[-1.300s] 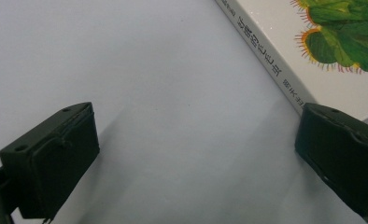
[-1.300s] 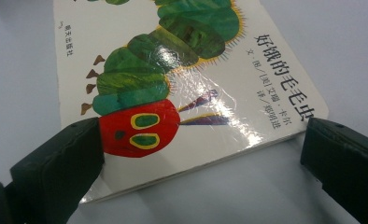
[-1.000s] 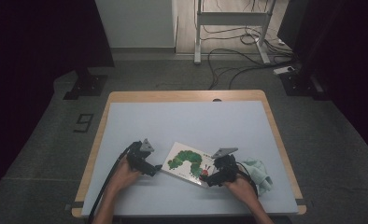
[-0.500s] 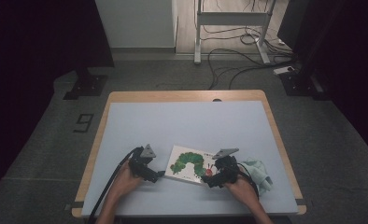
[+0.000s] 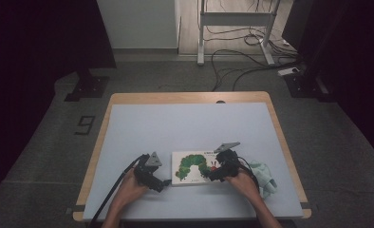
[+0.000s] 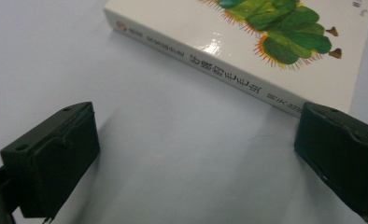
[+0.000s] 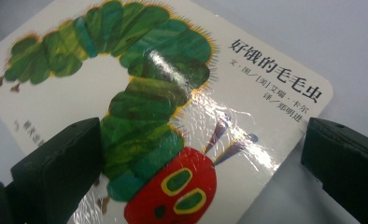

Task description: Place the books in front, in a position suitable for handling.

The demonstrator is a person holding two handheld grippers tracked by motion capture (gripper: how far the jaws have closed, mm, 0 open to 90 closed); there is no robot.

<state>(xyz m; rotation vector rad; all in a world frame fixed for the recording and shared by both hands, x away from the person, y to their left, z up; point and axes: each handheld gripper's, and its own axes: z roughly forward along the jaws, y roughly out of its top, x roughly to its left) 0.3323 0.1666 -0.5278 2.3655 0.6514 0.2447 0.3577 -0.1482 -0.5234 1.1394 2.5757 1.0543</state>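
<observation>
A white picture book (image 5: 194, 167) with a green caterpillar on its cover lies flat near the table's front edge. Its spine (image 6: 219, 72) faces my left gripper (image 5: 162, 183), which stands open on the table just left of the book, jaws wide apart with only tabletop between them (image 6: 196, 158). My right gripper (image 5: 214, 174) hovers open over the book's right end. The cover (image 7: 173, 107) with the caterpillar's red head lies beneath its two spread jaws (image 7: 201, 154).
A pale green cloth (image 5: 266, 176) lies crumpled at the right, behind my right hand. The light blue tabletop (image 5: 190, 126) has a wooden rim (image 5: 104, 123). Cables and stand legs (image 5: 232, 28) are on the floor beyond the table.
My left gripper has slid right toward the book's spine. The book has shifted slightly and lies more squarely. My right gripper stays over its right end.
</observation>
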